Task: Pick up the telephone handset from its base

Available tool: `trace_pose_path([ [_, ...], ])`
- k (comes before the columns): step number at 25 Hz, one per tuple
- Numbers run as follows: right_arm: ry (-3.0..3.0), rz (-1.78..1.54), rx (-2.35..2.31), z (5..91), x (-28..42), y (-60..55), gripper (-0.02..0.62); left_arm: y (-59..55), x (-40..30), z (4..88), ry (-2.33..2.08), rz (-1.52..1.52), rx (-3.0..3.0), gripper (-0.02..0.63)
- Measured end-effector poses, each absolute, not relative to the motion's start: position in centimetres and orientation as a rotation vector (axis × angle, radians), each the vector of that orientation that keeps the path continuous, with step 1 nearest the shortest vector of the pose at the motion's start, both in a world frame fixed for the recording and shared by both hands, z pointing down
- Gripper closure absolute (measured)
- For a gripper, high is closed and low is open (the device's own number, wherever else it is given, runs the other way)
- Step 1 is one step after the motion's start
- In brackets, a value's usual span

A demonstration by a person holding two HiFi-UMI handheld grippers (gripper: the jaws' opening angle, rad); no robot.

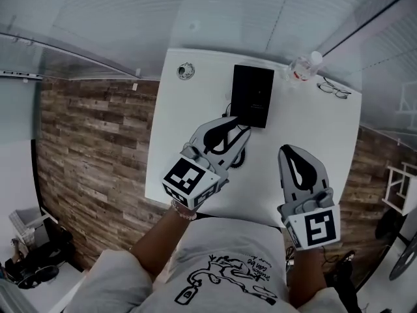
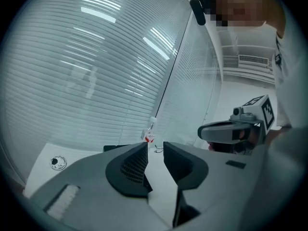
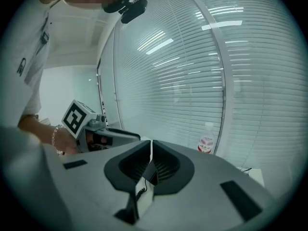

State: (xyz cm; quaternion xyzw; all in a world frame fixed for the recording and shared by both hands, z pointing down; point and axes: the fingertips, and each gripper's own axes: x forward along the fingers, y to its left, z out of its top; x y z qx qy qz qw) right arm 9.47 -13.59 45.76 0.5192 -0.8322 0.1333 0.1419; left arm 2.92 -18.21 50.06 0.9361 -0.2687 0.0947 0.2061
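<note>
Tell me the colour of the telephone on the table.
The telephone is black. The head view shows it best.

- The left claw (image 1: 232,129) reaches forward and slightly down, its jaws a narrow gap apart with nothing between them.
- The right claw (image 1: 291,152) points forward beside it, jaws closed together and empty.
- The bare left forearm (image 1: 156,237) angles inward, while the right forearm (image 1: 303,274) runs straight ahead.
</note>
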Motion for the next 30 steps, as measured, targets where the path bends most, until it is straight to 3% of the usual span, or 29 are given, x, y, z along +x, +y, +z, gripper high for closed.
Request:
trace_pose_path([
  [11,-2.392,0.449,1.452,49.8,8.7,-17.1,0.583,-22.0,2.3,56.9,-0.776,0.352,2.496,0.511],
  [22,-2.388,0.497,1.408,52.6,8.5,-19.9,0.583,-25.8,2.4,62.7,-0.844,0.412,2.392,0.433],
  [30,-2.379,0.53,1.381,54.1,8.7,-20.0,0.583,-26.8,3.1,65.1,-0.832,0.409,2.343,0.428],
])
